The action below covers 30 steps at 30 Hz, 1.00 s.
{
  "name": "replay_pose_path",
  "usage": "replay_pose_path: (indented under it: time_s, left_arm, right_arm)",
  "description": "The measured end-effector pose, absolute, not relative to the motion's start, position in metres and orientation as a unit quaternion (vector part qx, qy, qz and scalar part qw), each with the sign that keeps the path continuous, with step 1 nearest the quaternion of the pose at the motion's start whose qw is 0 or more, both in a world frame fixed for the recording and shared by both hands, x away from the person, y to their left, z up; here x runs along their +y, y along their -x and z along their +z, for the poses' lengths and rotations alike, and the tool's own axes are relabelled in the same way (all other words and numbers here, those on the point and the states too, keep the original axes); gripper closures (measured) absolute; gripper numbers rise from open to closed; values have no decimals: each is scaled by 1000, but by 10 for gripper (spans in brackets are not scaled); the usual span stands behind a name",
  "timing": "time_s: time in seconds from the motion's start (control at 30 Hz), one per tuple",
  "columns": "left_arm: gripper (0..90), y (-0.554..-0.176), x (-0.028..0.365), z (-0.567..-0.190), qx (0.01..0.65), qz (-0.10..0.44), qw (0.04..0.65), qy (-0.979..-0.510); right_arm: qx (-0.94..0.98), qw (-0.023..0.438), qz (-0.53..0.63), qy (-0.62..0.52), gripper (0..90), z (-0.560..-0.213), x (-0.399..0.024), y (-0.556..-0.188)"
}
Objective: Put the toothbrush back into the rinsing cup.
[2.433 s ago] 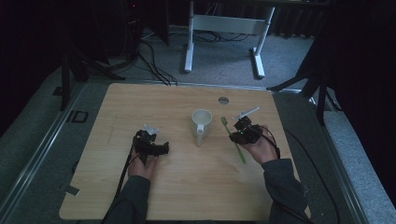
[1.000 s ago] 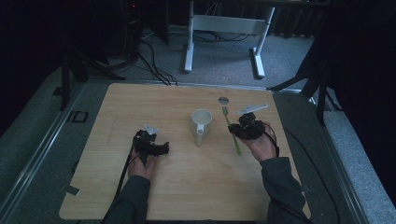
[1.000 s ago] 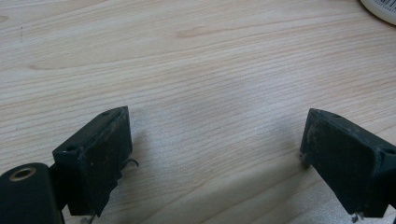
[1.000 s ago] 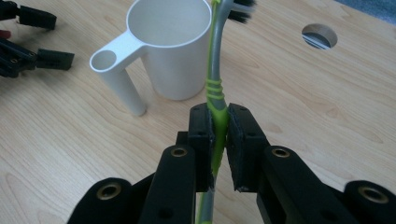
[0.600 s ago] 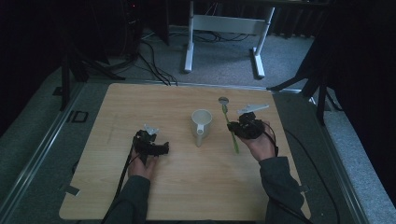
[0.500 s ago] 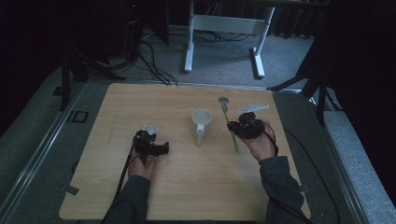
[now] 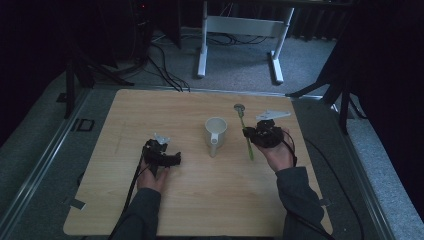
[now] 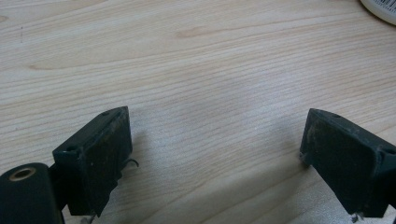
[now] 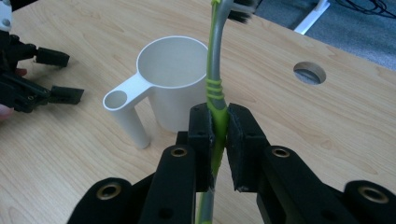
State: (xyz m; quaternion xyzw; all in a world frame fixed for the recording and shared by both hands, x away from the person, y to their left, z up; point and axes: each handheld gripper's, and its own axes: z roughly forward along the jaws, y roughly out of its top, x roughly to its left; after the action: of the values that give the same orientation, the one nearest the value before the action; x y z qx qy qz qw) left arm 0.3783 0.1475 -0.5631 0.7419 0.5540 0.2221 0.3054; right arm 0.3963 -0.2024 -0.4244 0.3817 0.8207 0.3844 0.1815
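Note:
A white cup (image 7: 216, 131) with a tubular handle stands mid-table, its mouth up and its handle toward the person. Right of the cup, my right gripper (image 7: 250, 134) is shut on a green and grey toothbrush (image 7: 248, 146). In the right gripper view the pads (image 9: 203, 135) of this gripper (image 9: 218, 126) pinch the toothbrush (image 9: 215, 70) at mid-handle, bristle end pointing away past the cup (image 9: 173, 70). My left gripper (image 7: 176, 159) rests on the wood left of the cup. In its own view the gripper (image 8: 215, 154) is open, with bare wood between the jaws.
A round hole (image 7: 239, 106) in the wooden tabletop (image 7: 150, 110) lies just beyond the toothbrush's far end. The cup's base (image 8: 380, 7) shows at the top right of the left gripper view. Beyond the table stand a white metal frame (image 7: 240, 30) and floor cables.
Since the earliest frame the right gripper has carried the toothbrush a little toward the far edge. Over the last second it has held still. The left gripper has not moved.

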Motion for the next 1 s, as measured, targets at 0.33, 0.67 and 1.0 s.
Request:
replay_pose_path:
  time_s: [0.33,0.67,1.0]
  left_arm:
    - [93,-378,147,-563,554,222,305,-742]
    - [93,-378,147,-563,554,222,305,-742]
    - [93,-378,147,-563,554,222,306,-742]
  right_arm:
    - [814,187,398,-380,804,-422,-201,-396]
    - [807,189,414,-377,804,-419,-197,-397]
    - [801,189,430,-372,804,-418,-193,-398]
